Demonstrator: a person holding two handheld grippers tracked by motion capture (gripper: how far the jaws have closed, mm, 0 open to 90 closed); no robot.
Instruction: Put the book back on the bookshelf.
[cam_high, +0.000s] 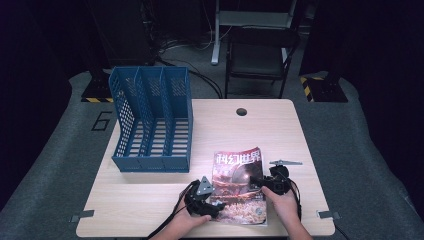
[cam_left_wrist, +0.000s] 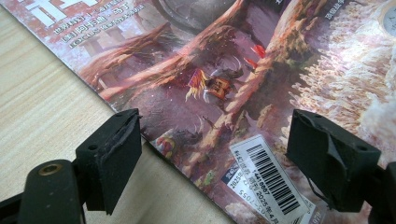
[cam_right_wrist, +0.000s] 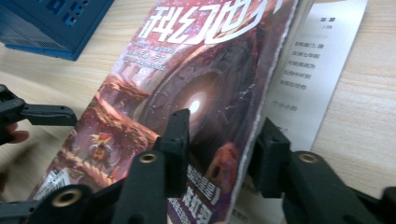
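A magazine (cam_high: 239, 185) with a dark red illustrated cover lies near the table's front edge. My left gripper (cam_high: 212, 202) rests at its lower left corner. In the left gripper view, its jaws stand wide apart over the magazine (cam_left_wrist: 233, 70) by the barcode label, so the left gripper (cam_left_wrist: 215, 135) is open. My right gripper (cam_high: 260, 182) is at the magazine's right edge. There the cover and most pages (cam_right_wrist: 187, 93) are lifted off a white last page (cam_right_wrist: 317, 70). One jaw is over the cover and the other sits behind the page edge, so the right gripper (cam_right_wrist: 222, 135) stays open.
A blue three-slot file rack (cam_high: 152, 120) stands at the back left of the wooden table (cam_high: 280, 130). A black chair (cam_high: 260, 55) sits beyond the far edge. Bare tabletop lies right of and behind the magazine.
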